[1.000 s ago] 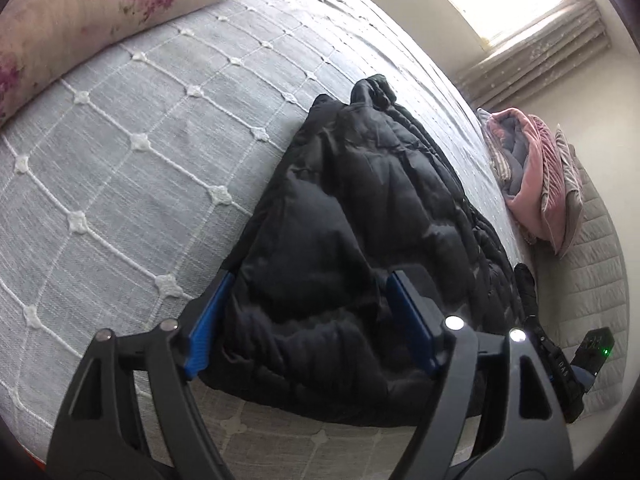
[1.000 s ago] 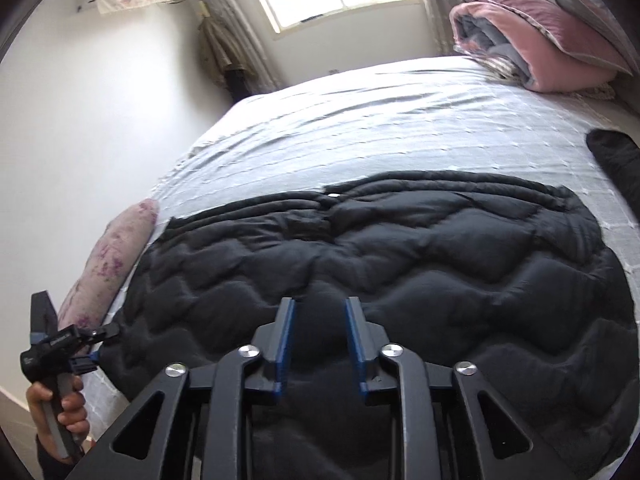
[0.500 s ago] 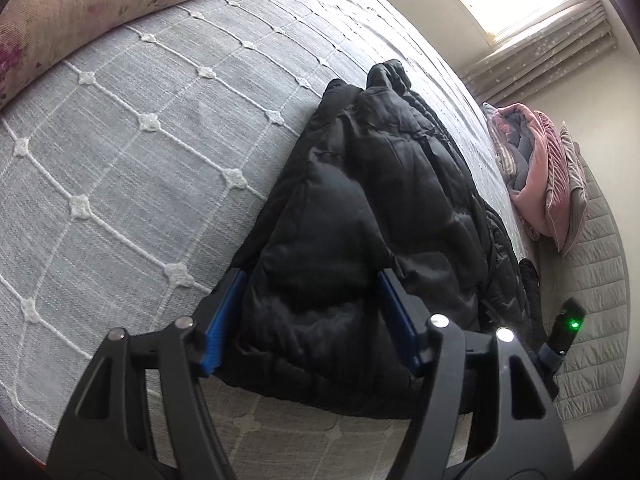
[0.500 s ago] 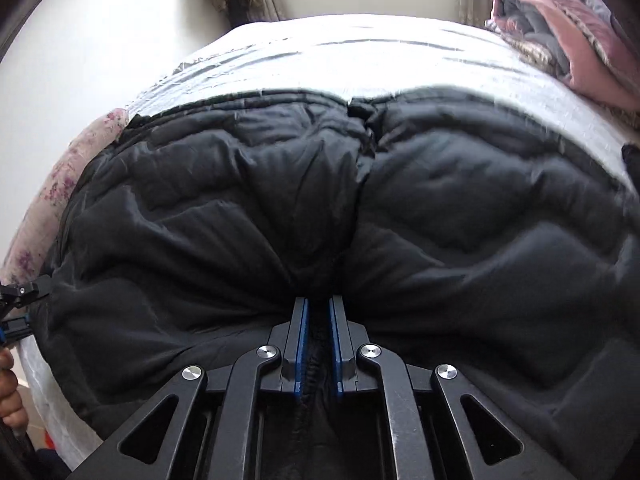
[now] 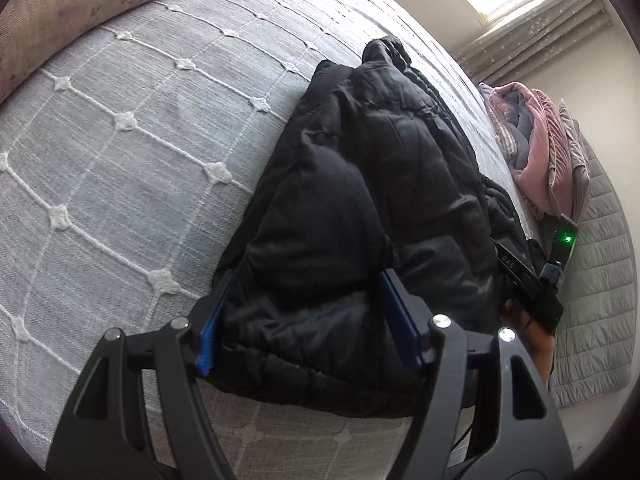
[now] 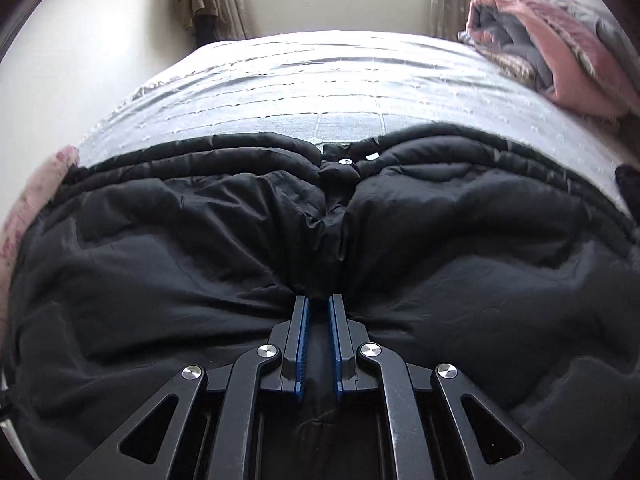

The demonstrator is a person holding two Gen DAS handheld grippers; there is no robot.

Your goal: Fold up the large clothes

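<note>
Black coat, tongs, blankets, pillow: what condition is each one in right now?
Black coat: lying on the bed, bunched where it is pinched.
Right tongs: shut on the coat.
Left tongs: open, straddling the coat's end.
Pink blankets: folded in a pile.
Flowered pillow: lying at the bed's edge.
Bed cover: spread flat.
</note>
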